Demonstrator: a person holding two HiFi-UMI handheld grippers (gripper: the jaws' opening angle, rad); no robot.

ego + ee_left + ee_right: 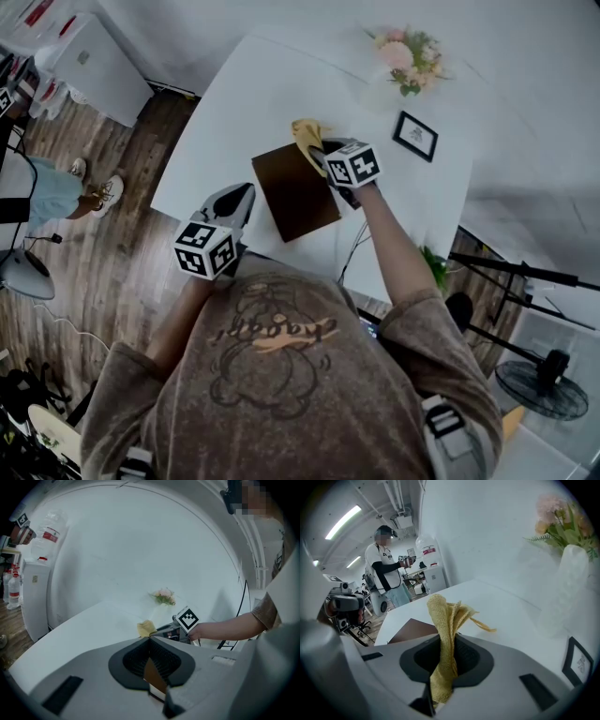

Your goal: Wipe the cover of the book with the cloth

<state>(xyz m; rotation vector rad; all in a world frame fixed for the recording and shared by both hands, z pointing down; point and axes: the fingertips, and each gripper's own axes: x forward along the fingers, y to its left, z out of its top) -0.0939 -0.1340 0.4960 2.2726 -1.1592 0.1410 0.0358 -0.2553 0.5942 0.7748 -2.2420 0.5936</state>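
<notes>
**Figure.** The left tongs (241, 198) are closed on the left edge of the book (298, 195), which lies flat on the table (234, 94). The right tongs (324, 150) are pinched on the cloth (306, 132) by the book's far corner; whether cloth and cover touch cannot be told. The step appears to be the wipe. A good stroke likely needs the cloth's loose end pressed flat and drawn across the cover, while the left grip stops the book from sliding.

Left tool (150, 644) clamps book (295, 192); right tool (443, 641) (arm outstretched) pinches cloth (446, 616).
</notes>
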